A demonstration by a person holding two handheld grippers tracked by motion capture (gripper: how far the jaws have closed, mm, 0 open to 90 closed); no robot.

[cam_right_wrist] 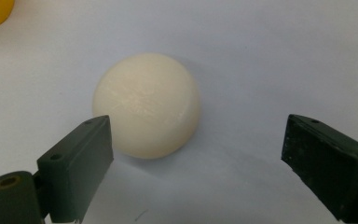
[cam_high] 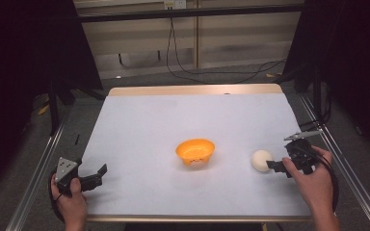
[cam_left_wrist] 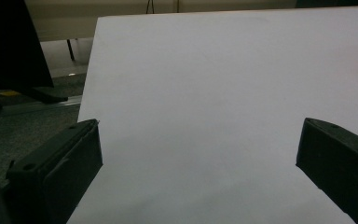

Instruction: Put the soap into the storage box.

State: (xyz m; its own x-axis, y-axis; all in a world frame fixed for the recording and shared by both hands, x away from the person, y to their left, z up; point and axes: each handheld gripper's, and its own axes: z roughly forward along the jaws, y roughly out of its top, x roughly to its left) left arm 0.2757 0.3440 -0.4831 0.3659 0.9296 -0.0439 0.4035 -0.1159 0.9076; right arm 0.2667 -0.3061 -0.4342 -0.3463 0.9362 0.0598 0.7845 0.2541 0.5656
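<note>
1. A white sheet (cam_high: 183, 120) is spread over the table, and an orange bowl (cam_high: 195, 151) is seen near its middle.
2. A cream ball (cam_high: 261, 160) is placed to the right of the bowl, well apart from it.
3. The right gripper (cam_high: 275, 166) is held just beside the ball at the near right; its jaws are spread wide, and the ball (cam_right_wrist: 147, 105) lies just ahead of the gap between them, ungrasped.
4. The left gripper (cam_high: 96, 175) is held at the near left edge, its jaws parted over bare sheet.
5. No readable writing or label can be made out.
</note>
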